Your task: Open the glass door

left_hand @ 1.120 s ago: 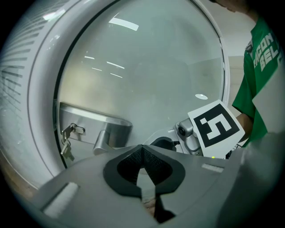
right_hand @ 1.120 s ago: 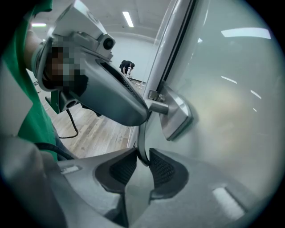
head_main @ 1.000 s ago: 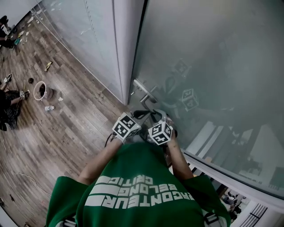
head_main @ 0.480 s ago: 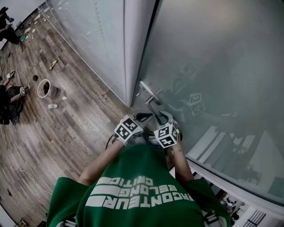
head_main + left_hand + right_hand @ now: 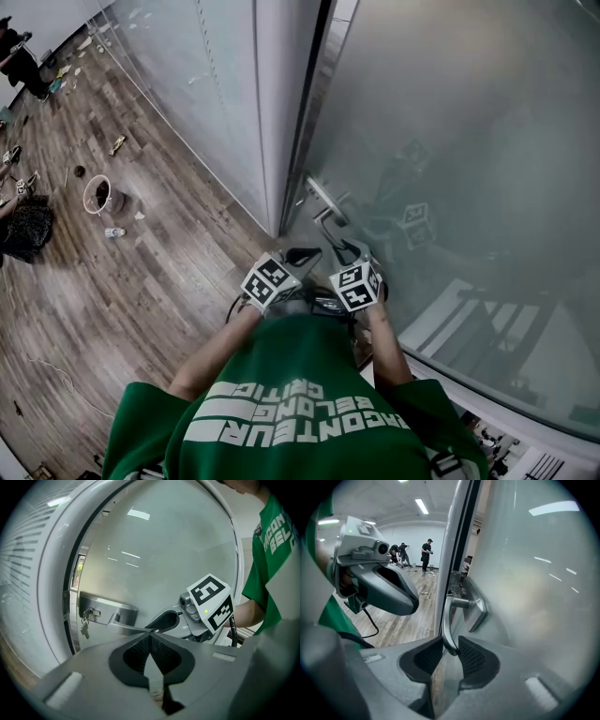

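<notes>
The frosted glass door [image 5: 469, 122] carries a metal lever handle [image 5: 323, 199] on a lock plate, with keys [image 5: 85, 623] hanging from the lock. My right gripper [image 5: 446, 651] has the tip of the handle [image 5: 448, 620] between its pads. Its jaws have just been opening a little, and both pads still touch the lever. In the head view it [image 5: 353, 249] sits just below the handle. My left gripper [image 5: 150, 637] is shut on nothing and hovers close beside the right gripper [image 5: 187, 618], short of the handle [image 5: 124, 625]. A dark gap shows between the door's edge and the white frame [image 5: 281, 103].
Wood floor [image 5: 141, 281] stretches to the left, with a bucket [image 5: 97, 195], a small bottle [image 5: 114, 232] and scattered bits. People [image 5: 425, 552] stand far back in the room. A cable [image 5: 56, 375] lies on the floor near my feet.
The door's edge has drawn away from the white frame, and a dark gap shows along it. Both grippers have shifted slightly right and lower in the head view.
</notes>
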Demonstrator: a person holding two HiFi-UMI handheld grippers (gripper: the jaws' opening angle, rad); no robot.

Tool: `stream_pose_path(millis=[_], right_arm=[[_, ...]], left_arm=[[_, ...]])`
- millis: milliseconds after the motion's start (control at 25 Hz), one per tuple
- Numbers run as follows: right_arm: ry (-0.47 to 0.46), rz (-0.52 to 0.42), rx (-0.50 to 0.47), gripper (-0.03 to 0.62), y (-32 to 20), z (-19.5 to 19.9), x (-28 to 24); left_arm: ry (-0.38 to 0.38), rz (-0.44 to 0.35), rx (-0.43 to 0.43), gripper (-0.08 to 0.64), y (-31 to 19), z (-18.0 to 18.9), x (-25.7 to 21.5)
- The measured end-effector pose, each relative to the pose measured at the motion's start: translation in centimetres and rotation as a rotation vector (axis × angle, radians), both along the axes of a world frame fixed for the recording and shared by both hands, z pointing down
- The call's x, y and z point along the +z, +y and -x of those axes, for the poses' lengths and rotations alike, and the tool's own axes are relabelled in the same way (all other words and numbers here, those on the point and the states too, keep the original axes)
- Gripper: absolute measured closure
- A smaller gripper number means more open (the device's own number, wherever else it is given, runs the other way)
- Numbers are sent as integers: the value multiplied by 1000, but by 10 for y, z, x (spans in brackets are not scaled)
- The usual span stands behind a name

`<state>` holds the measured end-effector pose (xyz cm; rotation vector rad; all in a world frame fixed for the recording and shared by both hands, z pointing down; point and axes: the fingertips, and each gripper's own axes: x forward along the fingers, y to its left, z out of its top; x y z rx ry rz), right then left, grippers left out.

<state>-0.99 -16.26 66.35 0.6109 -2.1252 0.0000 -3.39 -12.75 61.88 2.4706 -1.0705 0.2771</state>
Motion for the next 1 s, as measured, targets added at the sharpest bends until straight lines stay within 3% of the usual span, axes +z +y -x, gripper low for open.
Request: stream_pose_path(millis=[1000], right_arm=[[-36, 33, 172, 499, -115, -43, 5]], left_arm=[[-16, -8, -46, 545, -36, -25, 4]])
